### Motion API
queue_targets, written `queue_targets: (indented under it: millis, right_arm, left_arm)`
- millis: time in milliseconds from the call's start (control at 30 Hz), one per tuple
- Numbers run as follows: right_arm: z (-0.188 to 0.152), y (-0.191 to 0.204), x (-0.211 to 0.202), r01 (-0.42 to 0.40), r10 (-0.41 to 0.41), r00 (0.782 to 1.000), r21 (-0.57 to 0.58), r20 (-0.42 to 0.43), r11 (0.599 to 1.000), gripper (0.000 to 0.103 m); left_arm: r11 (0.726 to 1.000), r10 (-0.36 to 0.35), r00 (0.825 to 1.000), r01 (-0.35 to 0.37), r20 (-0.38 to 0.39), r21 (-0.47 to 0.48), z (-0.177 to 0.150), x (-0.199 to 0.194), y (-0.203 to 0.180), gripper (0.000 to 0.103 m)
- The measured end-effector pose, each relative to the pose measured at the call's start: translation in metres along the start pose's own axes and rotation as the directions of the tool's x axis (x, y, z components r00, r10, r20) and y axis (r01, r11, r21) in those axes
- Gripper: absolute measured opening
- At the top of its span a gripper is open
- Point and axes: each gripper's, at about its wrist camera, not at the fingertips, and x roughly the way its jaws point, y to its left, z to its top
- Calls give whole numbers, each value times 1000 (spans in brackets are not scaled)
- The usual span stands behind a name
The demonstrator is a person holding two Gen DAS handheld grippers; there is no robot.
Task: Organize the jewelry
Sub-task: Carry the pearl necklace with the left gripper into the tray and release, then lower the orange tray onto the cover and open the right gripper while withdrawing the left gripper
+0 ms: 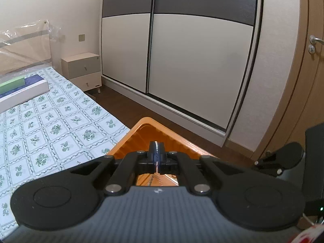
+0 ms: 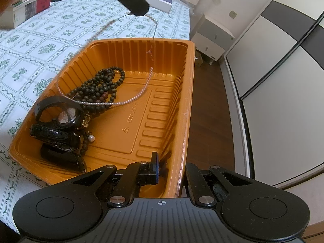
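Floral bedsheet (image 2: pixel 60 26) under an orange tray (image 2: pixel 188 85). Above the tray's far end, the left gripper (image 1: pixel 156 158) has its jaws pinched on a pearl necklace (image 2: pixel 129 101) — its loop sags across dark bead strands (image 2: pixel 101 85) and black watches (image 2: pixel 58 135). Right gripper (image 2: pixel 168 168) straddles the tray's near wall, jaws wide — one finger inside, one outside.

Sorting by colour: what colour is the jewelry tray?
Orange tray, clearest in the right wrist view.
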Motion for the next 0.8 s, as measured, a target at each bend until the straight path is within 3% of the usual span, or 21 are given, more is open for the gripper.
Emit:
queue_targets:
  millis: [233, 367, 500, 800]
  right_arm:
    - [0, 0, 0, 0, 0, 1000, 2, 0, 1000, 6]
    - [0, 0, 0, 0, 0, 1000, 2, 0, 1000, 6]
    - [0, 0, 0, 0, 0, 1000, 2, 0, 1000, 6]
    - [-4, -7, 3, -27, 26, 1000, 20, 16, 999, 6]
  left_arm:
    - [1000, -14, 999, 14, -37, -6, -3, 7, 3, 1]
    - [1000, -13, 999, 13, -40, -11, -6, 3, 6, 6]
    - [999, 28, 999, -28, -26, -17, -11, -10, 14, 15]
    - [986, 149, 989, -150, -12, -75, -45, -56, 46, 17]
